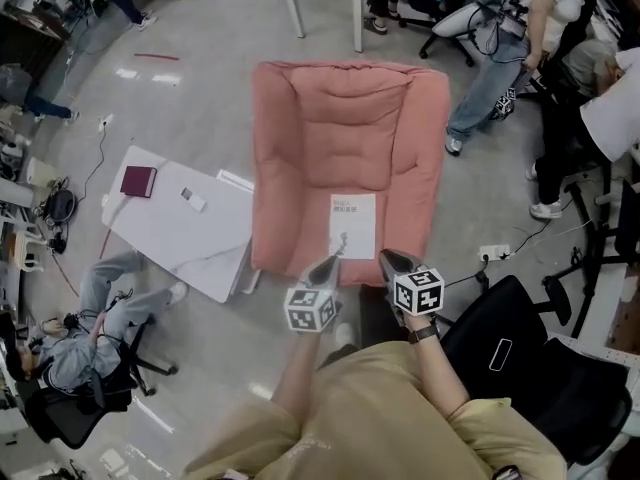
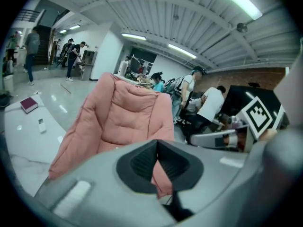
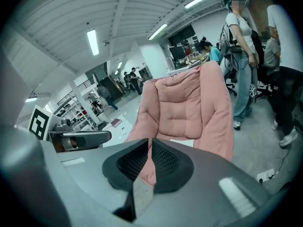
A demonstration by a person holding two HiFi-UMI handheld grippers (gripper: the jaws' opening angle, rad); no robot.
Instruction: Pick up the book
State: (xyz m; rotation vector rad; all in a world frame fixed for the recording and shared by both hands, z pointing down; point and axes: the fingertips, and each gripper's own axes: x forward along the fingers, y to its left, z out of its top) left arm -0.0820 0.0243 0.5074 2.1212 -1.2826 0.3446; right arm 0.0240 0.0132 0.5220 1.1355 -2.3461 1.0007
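At the lower centre of the head view, the left claw (image 1: 328, 261) and right claw (image 1: 390, 259) sit side by side at the front edge of the pink armchair (image 1: 345, 118). In its own view the left claw (image 2: 158, 162) is pressed together with nothing in it. The right claw (image 3: 147, 162) is all but closed, showing only a hairline slit, and is also empty.

The white book (image 1: 352, 225) lies flat on the seat cushion, just above the claw tips in the frame and untouched. Judgement: only the approach is under way; opening the claws, gripping and lifting all remain.

A second, maroon book (image 1: 138, 181) rests on the white counter (image 1: 170, 233) at mid left, well apart, beside a small white object (image 1: 193, 200). The task does not say which book is meant; the claws point at the white one.

Nothing lies between the claws and the white book. A black office chair (image 1: 520, 348) crowds the lower right, and people stand at the upper right.
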